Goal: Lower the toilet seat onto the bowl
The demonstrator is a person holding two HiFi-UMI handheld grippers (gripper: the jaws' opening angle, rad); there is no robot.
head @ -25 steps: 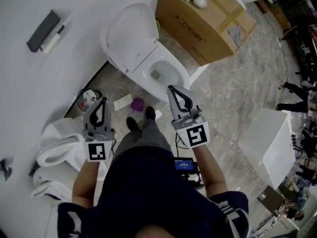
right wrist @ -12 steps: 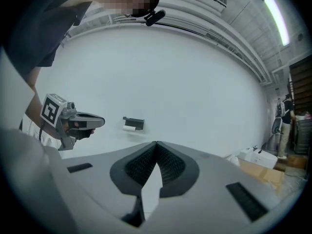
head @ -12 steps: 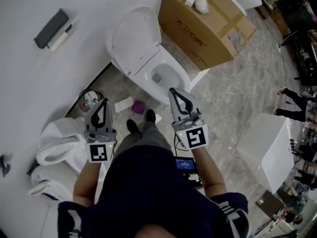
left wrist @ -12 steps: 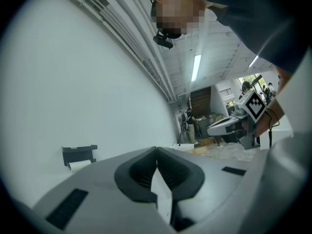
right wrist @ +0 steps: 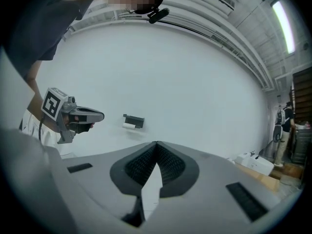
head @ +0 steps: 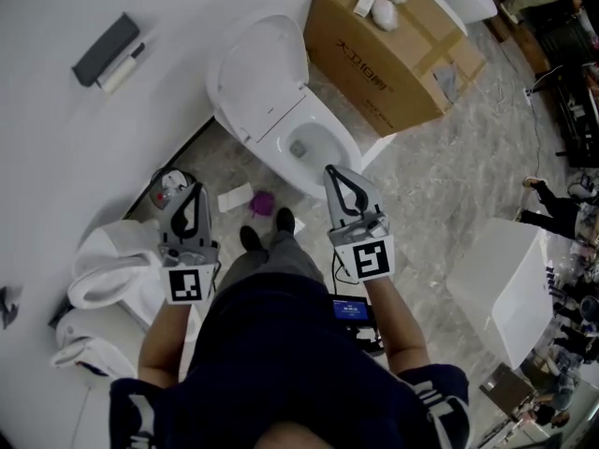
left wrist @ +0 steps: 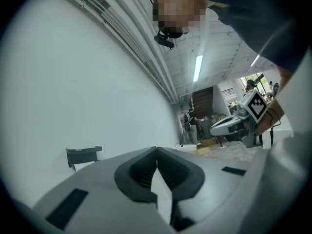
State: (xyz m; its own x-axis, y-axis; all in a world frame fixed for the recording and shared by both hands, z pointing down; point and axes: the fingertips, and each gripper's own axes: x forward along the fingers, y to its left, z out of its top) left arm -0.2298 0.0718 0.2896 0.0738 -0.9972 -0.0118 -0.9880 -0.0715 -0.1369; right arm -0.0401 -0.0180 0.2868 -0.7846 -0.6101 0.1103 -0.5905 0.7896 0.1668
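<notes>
A white toilet stands against the wall in the head view, its seat and lid (head: 258, 71) raised upright over the open bowl (head: 314, 146). My right gripper (head: 330, 170) hovers shut just in front of the bowl's front rim and touches nothing. My left gripper (head: 195, 189) is shut too, held further left over the floor and away from the toilet. In the left gripper view the jaws (left wrist: 157, 149) meet at the tips with nothing between them. The right gripper view shows the same of its jaws (right wrist: 157, 143).
A big cardboard box (head: 393, 50) stands right of the toilet. Loose white toilet parts (head: 112, 269) and a small bin (head: 168, 187) lie at the left by the wall. A paper holder (head: 105, 50) hangs on the wall. A white block (head: 501, 279) stands at the right.
The head view has shifted a little, so the toilet sits slightly lower and further right in the picture. Both grippers stay shut in about the same places.
</notes>
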